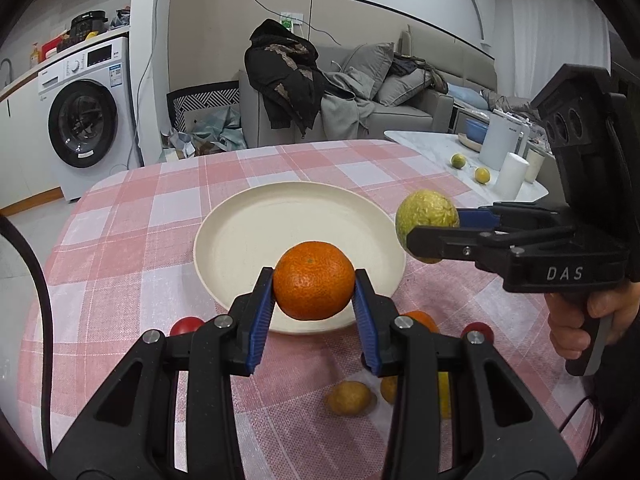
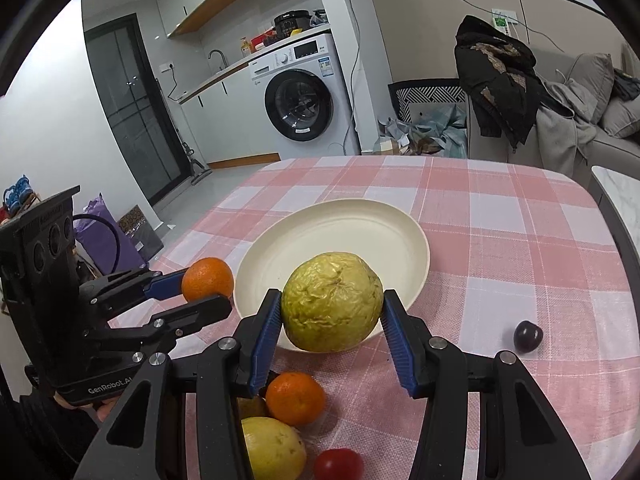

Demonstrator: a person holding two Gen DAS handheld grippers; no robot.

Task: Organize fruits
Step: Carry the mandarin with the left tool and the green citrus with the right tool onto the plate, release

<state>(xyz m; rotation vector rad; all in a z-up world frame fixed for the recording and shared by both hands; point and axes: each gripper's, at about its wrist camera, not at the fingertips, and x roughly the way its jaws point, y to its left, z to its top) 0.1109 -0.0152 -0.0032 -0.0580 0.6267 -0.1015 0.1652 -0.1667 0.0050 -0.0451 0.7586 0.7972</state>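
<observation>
Two fruits are held off the surface: an orange (image 1: 314,280) clamped between the blue pads of the left gripper (image 1: 315,292), over the near rim of the cream plate (image 1: 256,216), and a wrinkled yellow-green fruit (image 2: 331,302) pinched by the right gripper (image 2: 331,320), whose jaws close on its sides, also at the plate's near rim. The plate itself holds nothing.

Loose fruit lies near the person's edge, much of it hidden behind the gripper frames: a second orange (image 2: 295,399), a smooth yellow fruit (image 2: 272,448) cut off by the black arm, a red tomato (image 2: 338,465) at the bottom edge, and a small yellowish piece (image 2: 251,407) too hidden to name. A dark plum (image 2: 528,337) sits alone to the right, well apart.

The pink checked cloth (image 2: 500,220) beyond and right of the plate lies bare to its rounded far edge.
</observation>
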